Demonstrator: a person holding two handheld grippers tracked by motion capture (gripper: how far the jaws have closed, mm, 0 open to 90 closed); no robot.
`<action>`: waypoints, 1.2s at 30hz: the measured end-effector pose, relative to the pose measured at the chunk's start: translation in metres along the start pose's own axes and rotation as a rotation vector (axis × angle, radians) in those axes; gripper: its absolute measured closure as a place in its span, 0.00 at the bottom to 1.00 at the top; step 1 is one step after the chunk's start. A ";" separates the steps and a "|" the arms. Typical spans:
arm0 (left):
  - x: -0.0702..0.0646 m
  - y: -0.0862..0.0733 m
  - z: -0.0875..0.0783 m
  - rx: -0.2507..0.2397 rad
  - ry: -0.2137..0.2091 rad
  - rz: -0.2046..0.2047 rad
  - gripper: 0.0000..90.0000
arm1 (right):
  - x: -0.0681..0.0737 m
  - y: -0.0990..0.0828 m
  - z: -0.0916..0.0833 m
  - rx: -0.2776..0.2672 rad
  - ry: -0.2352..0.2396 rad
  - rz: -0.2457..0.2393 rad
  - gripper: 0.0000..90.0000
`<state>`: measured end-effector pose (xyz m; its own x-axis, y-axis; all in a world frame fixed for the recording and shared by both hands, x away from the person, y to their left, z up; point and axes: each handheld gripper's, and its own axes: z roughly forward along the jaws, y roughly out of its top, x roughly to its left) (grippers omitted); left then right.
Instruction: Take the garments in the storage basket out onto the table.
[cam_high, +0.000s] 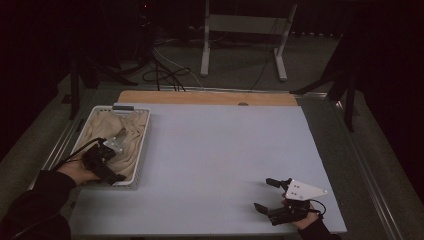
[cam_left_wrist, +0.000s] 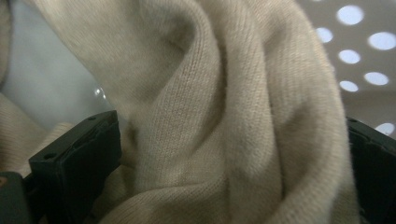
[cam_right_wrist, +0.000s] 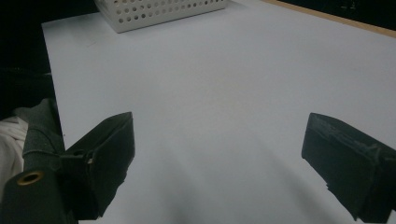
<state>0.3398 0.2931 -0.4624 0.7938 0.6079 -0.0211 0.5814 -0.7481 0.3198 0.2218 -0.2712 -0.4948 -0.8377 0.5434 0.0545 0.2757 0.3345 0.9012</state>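
Note:
A beige knitted cloth (cam_high: 102, 131) lies bunched in a white perforated basket (cam_high: 143, 145) at the table's left. My left gripper (cam_high: 116, 143) reaches down into that basket. In the left gripper view its jaws stand wide apart, open, with a thick fold of the cloth (cam_left_wrist: 219, 116) between them; the basket's holed wall (cam_left_wrist: 369, 46) is behind. My right gripper (cam_high: 264, 194) hovers open near the front right of the pale sheet (cam_high: 215, 150), nothing between its jaws. The right gripper (cam_right_wrist: 219, 154) faces bare sheet, with the basket (cam_right_wrist: 159, 11) far off.
The pale sheet covers a wooden tabletop whose far edge (cam_high: 210, 97) shows as a brown strip. Metal rails run along both table sides. Cables (cam_high: 165, 75) and a white frame's legs (cam_high: 280, 60) stand on the floor beyond.

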 end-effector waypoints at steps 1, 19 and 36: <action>0.000 0.000 0.000 0.000 0.000 0.000 0.03 | 0.000 0.000 0.000 0.000 0.000 0.000 0.11; -0.008 -0.001 -0.004 -0.019 0.027 0.105 0.67 | 0.000 0.000 0.001 0.001 -0.001 0.006 0.11; -0.001 -0.003 -0.039 -0.151 0.018 0.041 0.74 | -0.002 0.000 -0.001 -0.005 -0.010 0.011 0.11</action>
<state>0.3305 0.3057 -0.4268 0.8123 0.5831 0.0115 0.5139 -0.7251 0.4584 0.2228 -0.2730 -0.4949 -0.8300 0.5544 0.0605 0.2826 0.3245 0.9027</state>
